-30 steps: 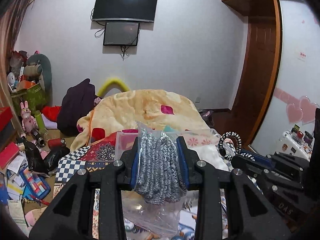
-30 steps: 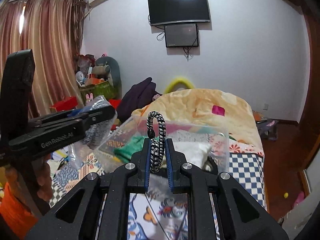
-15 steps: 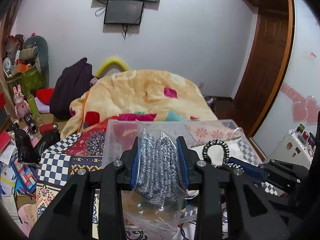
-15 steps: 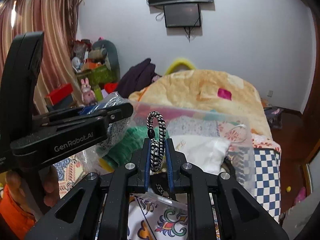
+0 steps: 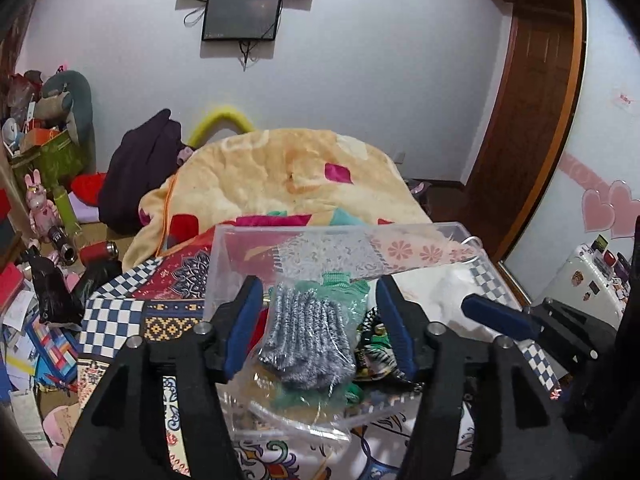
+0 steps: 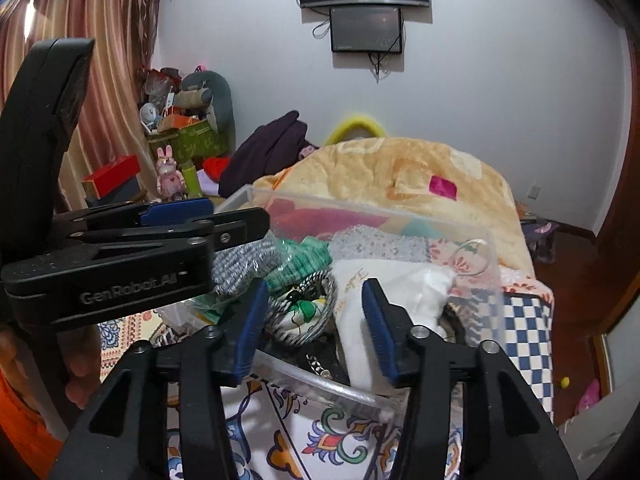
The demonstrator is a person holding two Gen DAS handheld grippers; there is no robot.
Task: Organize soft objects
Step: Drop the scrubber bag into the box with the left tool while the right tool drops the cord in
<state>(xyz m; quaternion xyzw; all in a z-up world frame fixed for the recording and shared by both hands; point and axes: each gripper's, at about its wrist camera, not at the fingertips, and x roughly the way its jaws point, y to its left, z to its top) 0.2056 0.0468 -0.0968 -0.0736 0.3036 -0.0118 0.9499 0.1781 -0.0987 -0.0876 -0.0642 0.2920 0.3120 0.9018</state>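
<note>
Left gripper [image 5: 316,332]: fingers [image 5: 240,328] spread wide, gripping nothing; it hangs over the near left part of the clear bin, and the bagged grey knit lies between the fingers without touching either pad.
Right gripper [image 6: 314,326]: fingers [image 6: 378,328] also released and well apart, poised above the near edge of the bin, empty.
Clear bin [image 5: 224,248]: a transparent plastic box standing on the bed, its walls showing the patterned cover through them.
Bagged grey knit [image 5: 306,344]: a grey-and-white ribbed soft piece inside a clear plastic bag, lying in the bin's near left side on top of a green knit item [image 5: 340,280].
Black-and-white cord loop [image 6: 310,308]: lies in the bin just ahead of the right gripper, resting on a small white-and-green patterned piece; no finger touches it.
White cloth [image 6: 392,292]: a folded pale bundle in the right half of the bin, beside the cord loop.
Bed cover [image 5: 116,316]: checked and floral patchwork under the bin.
Yellow blanket [image 5: 280,168]: heaped on the bed behind the bin.
Wall screen [image 6: 366,28]: a dark monitor mounted on the far wall.
</note>
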